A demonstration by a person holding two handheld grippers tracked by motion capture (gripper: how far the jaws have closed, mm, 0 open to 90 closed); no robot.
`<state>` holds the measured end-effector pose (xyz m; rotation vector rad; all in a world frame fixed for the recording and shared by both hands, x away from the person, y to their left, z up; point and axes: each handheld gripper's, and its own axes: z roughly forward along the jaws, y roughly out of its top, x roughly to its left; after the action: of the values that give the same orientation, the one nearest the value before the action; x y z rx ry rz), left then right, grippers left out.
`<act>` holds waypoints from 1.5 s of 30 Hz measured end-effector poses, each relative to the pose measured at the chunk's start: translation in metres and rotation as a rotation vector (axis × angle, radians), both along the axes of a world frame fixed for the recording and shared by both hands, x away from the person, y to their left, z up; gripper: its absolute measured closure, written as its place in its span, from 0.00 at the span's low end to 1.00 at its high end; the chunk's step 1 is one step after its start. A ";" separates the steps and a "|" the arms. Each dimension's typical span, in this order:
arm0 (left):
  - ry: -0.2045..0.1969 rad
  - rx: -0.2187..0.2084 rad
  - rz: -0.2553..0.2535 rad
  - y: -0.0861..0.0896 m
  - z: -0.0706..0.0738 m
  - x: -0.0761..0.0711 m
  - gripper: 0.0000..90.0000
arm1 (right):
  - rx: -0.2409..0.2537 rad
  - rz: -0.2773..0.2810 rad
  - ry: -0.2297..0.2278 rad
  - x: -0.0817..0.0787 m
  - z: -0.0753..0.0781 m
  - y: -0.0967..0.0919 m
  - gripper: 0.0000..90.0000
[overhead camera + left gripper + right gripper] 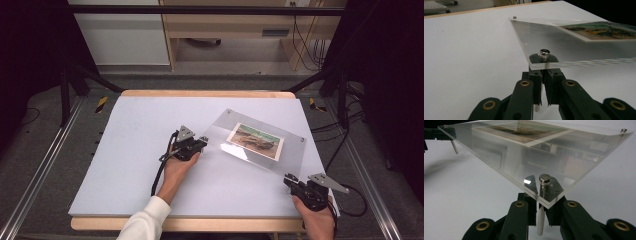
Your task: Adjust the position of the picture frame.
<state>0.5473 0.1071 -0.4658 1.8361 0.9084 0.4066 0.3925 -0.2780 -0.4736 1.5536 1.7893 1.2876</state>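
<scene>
A clear acrylic photo frame [280, 159] holds a landscape photo [256, 141] and is tilted above the white table sheet [130, 150]. Metal standoff pins sit at its corners. My left gripper [200, 144] is at the frame's left corner. In the left gripper view it [544, 75] is shut on the pin [544, 54] under that corner. My right gripper [290, 180] is at the near right corner. There the right gripper [541, 202] is shut on that corner's pin [541, 220], whose cap [544, 178] tops the plate. The frame [506, 155] rises away from those jaws.
The white sheet covers a wooden table [200, 93] whose edge shows at the back and front. Dark frame rails [40, 165] run along both sides. Cables [160, 175] trail from each gripper. A wooden cabinet [225, 30] stands beyond the table.
</scene>
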 end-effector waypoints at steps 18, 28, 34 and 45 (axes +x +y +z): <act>-0.032 0.019 -0.009 -0.004 0.013 0.005 0.94 | 0.018 -0.017 -0.031 0.006 0.011 -0.002 0.94; -0.084 -0.026 -0.004 0.003 0.036 -0.003 0.94 | 0.048 -0.003 -0.091 0.013 0.034 -0.008 0.93; -0.104 -0.044 0.035 0.018 0.051 -0.011 0.94 | 0.059 0.036 -0.101 0.025 0.048 0.000 0.92; -0.161 -0.055 0.108 0.059 0.076 -0.033 0.94 | 0.063 0.109 -0.137 0.048 0.066 0.025 0.92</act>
<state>0.5141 0.1666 -0.3898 1.6829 0.9011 0.5820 0.4404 -0.2531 -0.4078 1.3804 1.7831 1.4773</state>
